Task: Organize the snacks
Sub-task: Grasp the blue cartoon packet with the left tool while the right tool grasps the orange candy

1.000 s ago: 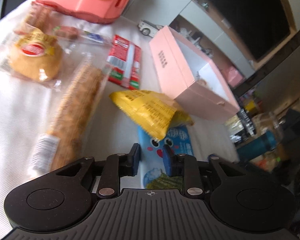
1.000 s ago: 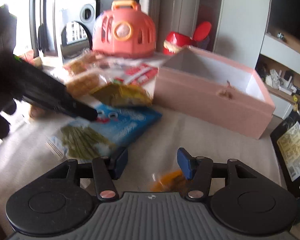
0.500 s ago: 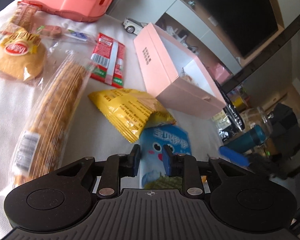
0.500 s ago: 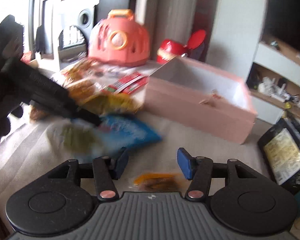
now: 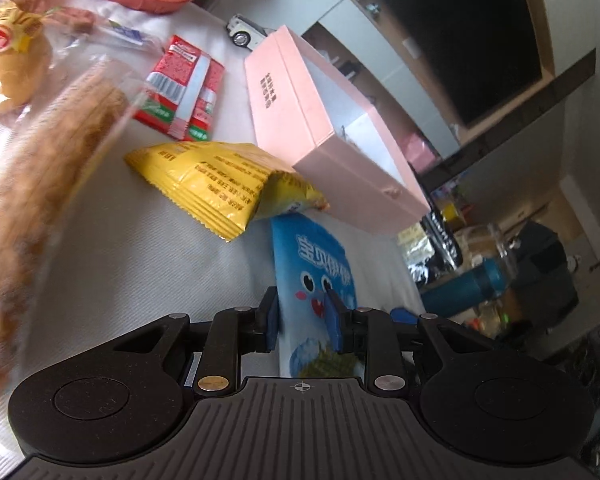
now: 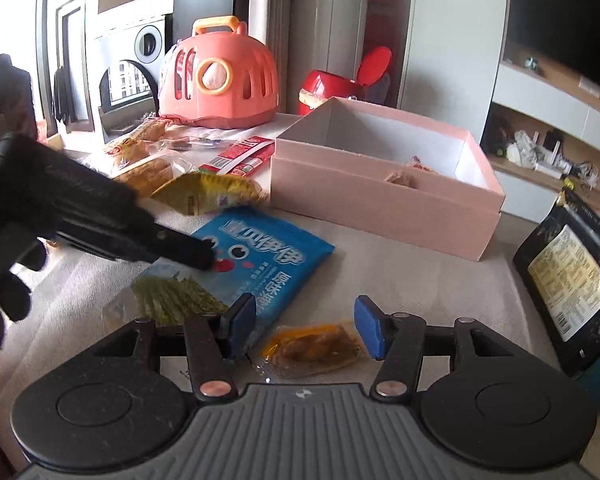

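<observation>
My left gripper [image 5: 302, 322] is shut on the blue snack bag [image 5: 314, 268], pinching its near end; in the right wrist view the bag [image 6: 260, 258] rests on the table with the left gripper's tip [image 6: 196, 256] on it. A yellow bag [image 5: 220, 182] lies just beyond it, beside the open pink box [image 5: 332, 136]. The box [image 6: 384, 196] holds a small snack. My right gripper [image 6: 304, 330] is open, its jaws on either side of a small orange packet [image 6: 312, 348] on the cloth.
Red sachets [image 5: 180, 88], a long bread loaf [image 5: 48, 168] and a round bun [image 5: 4, 64] lie at the left. A pink carrier [image 6: 220, 80] and a red bin [image 6: 336, 88] stand at the back. A black bag [image 6: 572, 284] leans at the right edge.
My left gripper has stayed on the blue bag and swung, so the bag now points further right. My right gripper has drawn back a little and the orange packet sits between its jaws.
</observation>
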{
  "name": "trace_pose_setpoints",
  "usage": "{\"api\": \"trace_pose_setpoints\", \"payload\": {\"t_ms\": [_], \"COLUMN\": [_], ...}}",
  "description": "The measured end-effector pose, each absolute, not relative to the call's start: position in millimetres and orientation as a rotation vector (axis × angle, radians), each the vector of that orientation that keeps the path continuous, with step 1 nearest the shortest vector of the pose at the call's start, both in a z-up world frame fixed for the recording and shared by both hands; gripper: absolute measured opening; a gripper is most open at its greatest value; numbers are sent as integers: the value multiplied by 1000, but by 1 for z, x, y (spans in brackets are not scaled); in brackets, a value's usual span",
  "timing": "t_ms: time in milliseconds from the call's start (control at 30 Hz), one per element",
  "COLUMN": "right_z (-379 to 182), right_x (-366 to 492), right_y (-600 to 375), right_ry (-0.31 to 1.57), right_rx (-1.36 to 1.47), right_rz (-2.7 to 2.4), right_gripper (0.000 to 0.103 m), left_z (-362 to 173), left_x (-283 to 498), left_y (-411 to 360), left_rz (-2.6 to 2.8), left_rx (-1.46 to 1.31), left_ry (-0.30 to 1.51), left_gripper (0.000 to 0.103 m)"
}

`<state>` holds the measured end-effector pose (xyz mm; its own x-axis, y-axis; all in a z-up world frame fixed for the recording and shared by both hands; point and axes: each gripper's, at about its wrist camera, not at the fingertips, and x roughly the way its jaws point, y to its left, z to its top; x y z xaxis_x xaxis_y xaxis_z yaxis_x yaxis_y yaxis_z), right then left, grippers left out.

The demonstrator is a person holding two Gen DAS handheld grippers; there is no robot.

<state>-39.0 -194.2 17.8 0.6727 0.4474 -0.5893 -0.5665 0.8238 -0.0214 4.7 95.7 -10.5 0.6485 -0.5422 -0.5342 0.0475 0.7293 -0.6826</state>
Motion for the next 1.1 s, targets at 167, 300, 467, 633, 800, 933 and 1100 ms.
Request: {"api": "trace_pose_setpoints", "payload": {"t_ms": [167,300,467,633,800,933,1100], "right_z": [18,25,18,5,4,0,7], "right_x": [-43,-54,-66,-60,-60,-61,-61], "right_y": [-201,-218,-236,-241,-232,-231,-225], "right_ry": [594,562,602,682,695,694,684], "right_rx": [-184,-158,-162,-94,-145,-148,-143], "right_rz": [595,608,562,529,558,571,573], "right_gripper": [55,65,72,76,87,95,91], "left_z": [5,28,51,39,26,32,41], "left_x": [4,-11,-26,-12,-7,-18,-34], "left_y": [81,63,32,27,41,59,80], "left_rz": [-419,-435,-347,-432,-421,-382,-311], "left_rx": [-614,-470,-189,-278,-380,-413,-420], "left_ry": [783,742,728,787,799,768,739], "left_gripper": [21,21,22,22,22,21,20]}}
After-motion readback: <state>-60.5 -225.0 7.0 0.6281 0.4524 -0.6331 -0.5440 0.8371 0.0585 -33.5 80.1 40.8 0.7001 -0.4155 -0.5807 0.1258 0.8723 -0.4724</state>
